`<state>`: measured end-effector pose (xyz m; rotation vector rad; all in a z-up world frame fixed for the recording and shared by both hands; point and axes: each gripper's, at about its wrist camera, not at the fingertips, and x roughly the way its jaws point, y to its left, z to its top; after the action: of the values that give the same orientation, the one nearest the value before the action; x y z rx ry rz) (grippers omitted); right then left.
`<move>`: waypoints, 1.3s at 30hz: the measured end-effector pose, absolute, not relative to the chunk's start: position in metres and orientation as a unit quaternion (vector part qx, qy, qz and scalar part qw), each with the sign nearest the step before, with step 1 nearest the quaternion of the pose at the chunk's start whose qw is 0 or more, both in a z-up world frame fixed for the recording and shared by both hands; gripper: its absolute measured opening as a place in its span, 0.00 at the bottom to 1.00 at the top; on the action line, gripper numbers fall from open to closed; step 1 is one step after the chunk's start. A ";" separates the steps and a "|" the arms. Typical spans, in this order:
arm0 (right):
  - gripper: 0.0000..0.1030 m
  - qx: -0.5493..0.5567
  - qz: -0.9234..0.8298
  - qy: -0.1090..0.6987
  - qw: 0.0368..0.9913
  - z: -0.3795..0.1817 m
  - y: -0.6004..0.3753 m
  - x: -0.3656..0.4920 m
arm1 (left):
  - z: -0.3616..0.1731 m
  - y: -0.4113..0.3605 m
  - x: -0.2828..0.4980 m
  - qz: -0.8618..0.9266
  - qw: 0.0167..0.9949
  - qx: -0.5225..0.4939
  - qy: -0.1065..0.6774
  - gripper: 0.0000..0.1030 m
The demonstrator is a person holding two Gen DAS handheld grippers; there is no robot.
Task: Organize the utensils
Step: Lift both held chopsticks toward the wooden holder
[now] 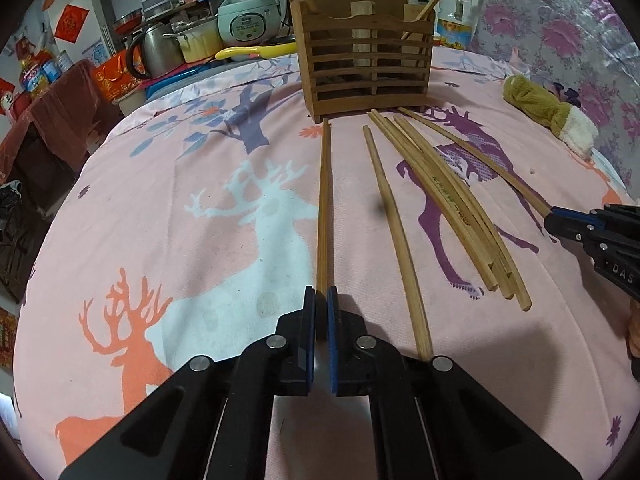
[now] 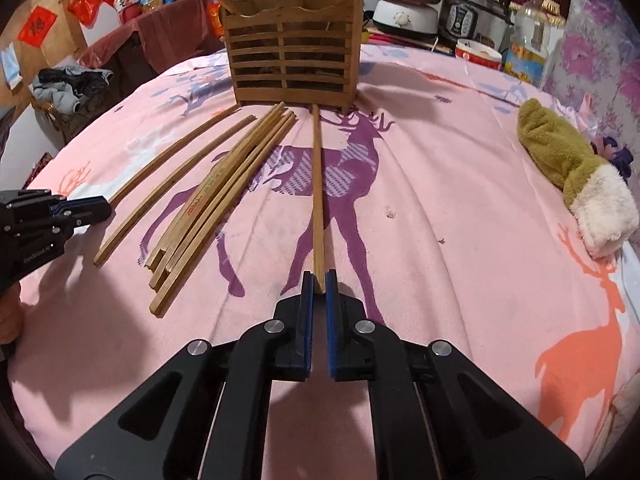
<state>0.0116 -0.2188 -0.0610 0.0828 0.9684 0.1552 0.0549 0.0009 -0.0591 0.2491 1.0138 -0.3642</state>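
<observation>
Jaws on both sides are clamped down, each on the near end of its own chopstick. The left gripper (image 1: 321,294) has the leftmost chopstick (image 1: 324,200), and the right gripper (image 2: 319,278) has the rightmost one (image 2: 317,184). Both sticks lie flat on the pink deer cloth (image 1: 180,208), pointing at the slatted wooden holder (image 1: 366,68).

To do this bit well I'd lift the gripped ends first, so the tips don't drag on the cloth or jam against the holder's base, then tip each stick upright over a compartment. The loose chopsticks (image 2: 208,200) between the two grippers are easy to bump.

Can't really see how deep the pads bite, since the stick ends vanish between them. The holder's insides and top are cut off too.
</observation>
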 end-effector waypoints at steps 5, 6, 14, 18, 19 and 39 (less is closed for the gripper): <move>0.06 0.033 0.071 0.432 0.899 -0.046 -0.217 0.001 | -0.054 0.011 0.058 -0.173 0.854 0.090 0.483 0.06; 0.06 0.033 0.071 0.426 0.901 -0.044 -0.217 0.000 | -0.052 0.011 0.059 -0.173 0.854 0.086 0.483 0.06; 0.06 0.050 0.069 0.369 0.926 -0.020 -0.224 -0.011 | -0.025 0.021 0.048 -0.171 0.883 0.063 0.433 0.06; 0.06 0.057 0.069 0.340 0.936 -0.009 -0.227 -0.017 | -0.011 0.025 0.047 -0.168 0.893 0.048 0.415 0.06; 0.06 0.061 0.069 0.336 0.937 -0.006 -0.229 -0.017 | -0.009 0.024 0.048 -0.169 0.893 0.044 0.416 0.06; 0.06 0.118 0.085 0.266 0.953 0.061 -0.255 -0.015 | 0.081 -0.005 0.085 -0.184 0.904 0.029 0.385 0.05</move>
<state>-0.0152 -0.2554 0.0607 0.2395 0.5398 0.1729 0.0845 -0.0051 0.0810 0.0604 0.7951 -0.3812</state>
